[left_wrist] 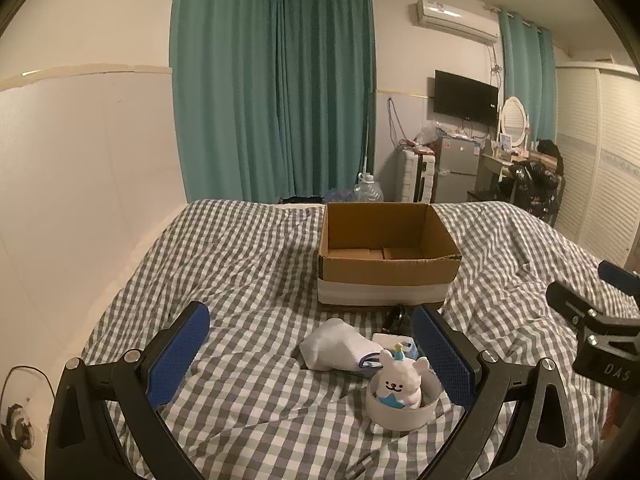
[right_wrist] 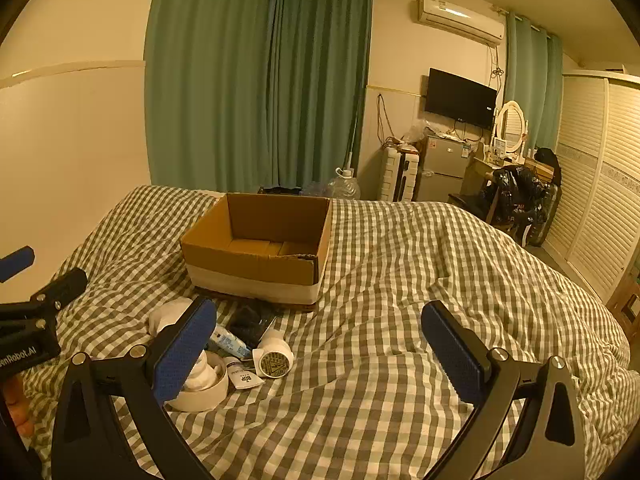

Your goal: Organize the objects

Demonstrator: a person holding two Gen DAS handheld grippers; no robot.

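A bedroom with teal curtains (left_wrist: pixel 272 92) and a bed under a rumpled grey-and-white checked quilt (right_wrist: pixel 400 280). On the quilt stands an open cardboard box (left_wrist: pixel 386 258) with a white band round its base. In front of it lies a small heap: a white plush bear (left_wrist: pixel 400 382) in a round white tub (left_wrist: pixel 400 412), a white cloth bundle (left_wrist: pixel 340 350), a squat jar (right_wrist: pixel 276 358) whose patterned lid is unreadable, and a tube (right_wrist: pixel 243 378) with tiny print, partly hidden. The left gripper (left_wrist: pixel 312 356) and right gripper (right_wrist: pixel 320 354) both gape wide, grasping nothing; lettering on the left one reads "Robot.AI", cut off.
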